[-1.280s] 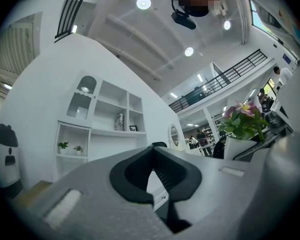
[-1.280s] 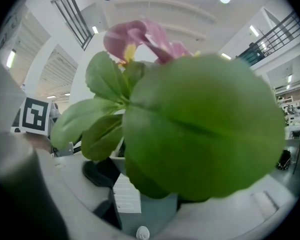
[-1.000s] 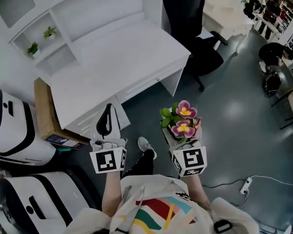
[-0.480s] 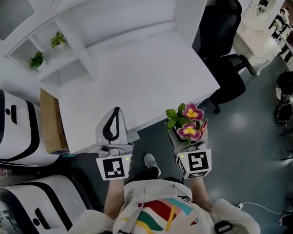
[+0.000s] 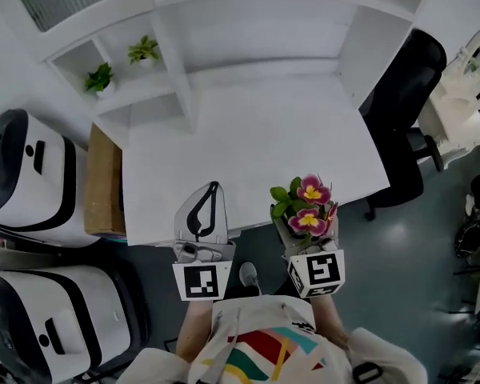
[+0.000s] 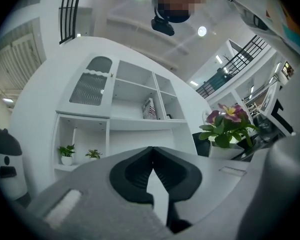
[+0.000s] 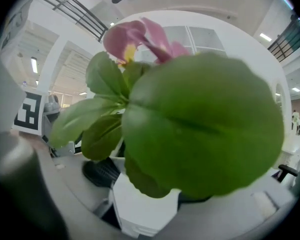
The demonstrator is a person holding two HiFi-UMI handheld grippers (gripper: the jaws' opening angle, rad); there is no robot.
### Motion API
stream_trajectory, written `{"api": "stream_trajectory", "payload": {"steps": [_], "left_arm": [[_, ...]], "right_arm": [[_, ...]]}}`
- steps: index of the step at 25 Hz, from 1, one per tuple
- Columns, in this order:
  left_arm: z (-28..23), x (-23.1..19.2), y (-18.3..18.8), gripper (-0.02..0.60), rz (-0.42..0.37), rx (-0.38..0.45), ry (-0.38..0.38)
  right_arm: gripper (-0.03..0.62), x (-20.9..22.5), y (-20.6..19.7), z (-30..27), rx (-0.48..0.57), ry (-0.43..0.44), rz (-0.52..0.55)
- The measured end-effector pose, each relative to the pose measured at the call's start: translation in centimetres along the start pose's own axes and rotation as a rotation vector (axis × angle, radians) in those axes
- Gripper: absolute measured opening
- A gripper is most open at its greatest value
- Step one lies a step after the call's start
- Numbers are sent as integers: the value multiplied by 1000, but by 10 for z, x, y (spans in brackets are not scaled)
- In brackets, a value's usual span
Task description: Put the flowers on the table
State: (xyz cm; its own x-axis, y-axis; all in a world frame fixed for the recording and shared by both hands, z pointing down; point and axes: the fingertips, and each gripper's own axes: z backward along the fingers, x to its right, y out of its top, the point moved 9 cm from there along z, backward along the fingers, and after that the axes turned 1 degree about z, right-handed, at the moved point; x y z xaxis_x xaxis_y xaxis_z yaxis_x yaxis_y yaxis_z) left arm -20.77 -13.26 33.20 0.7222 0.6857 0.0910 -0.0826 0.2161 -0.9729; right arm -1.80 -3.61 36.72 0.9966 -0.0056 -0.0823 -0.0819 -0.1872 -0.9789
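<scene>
Moved: bench (image 5: 264, 134) has drawn closer; flowers (image 5: 310, 205) now over its near edge.
Flowers: upright in white pot (image 7: 140, 204), stems vertical, blooms up.
Right gripper (image 5: 304, 230): fingers pinching pot.
Left gripper (image 5: 212, 189): fingers pressed together, empty.
Room: bench bare ahead to shelves (image 5: 128, 78).

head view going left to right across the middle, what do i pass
white-and-black machine → cardboard box → left gripper → flowers in the right gripper → black chair
</scene>
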Motion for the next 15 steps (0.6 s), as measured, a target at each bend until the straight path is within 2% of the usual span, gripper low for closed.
{"api": "stream_trajectory", "payload": {"steps": [6, 11, 15], "left_arm": [[2, -6, -4, 3, -15, -24, 63], [-8, -1, -5, 3, -14, -37, 110], [-27, 10, -7, 3, 30, -17, 173]], "right_arm": [[331, -4, 9, -23, 31, 84, 12], [331, 11, 8, -38, 44, 131, 9], [331, 34, 10, -51, 60, 181, 15]]}}
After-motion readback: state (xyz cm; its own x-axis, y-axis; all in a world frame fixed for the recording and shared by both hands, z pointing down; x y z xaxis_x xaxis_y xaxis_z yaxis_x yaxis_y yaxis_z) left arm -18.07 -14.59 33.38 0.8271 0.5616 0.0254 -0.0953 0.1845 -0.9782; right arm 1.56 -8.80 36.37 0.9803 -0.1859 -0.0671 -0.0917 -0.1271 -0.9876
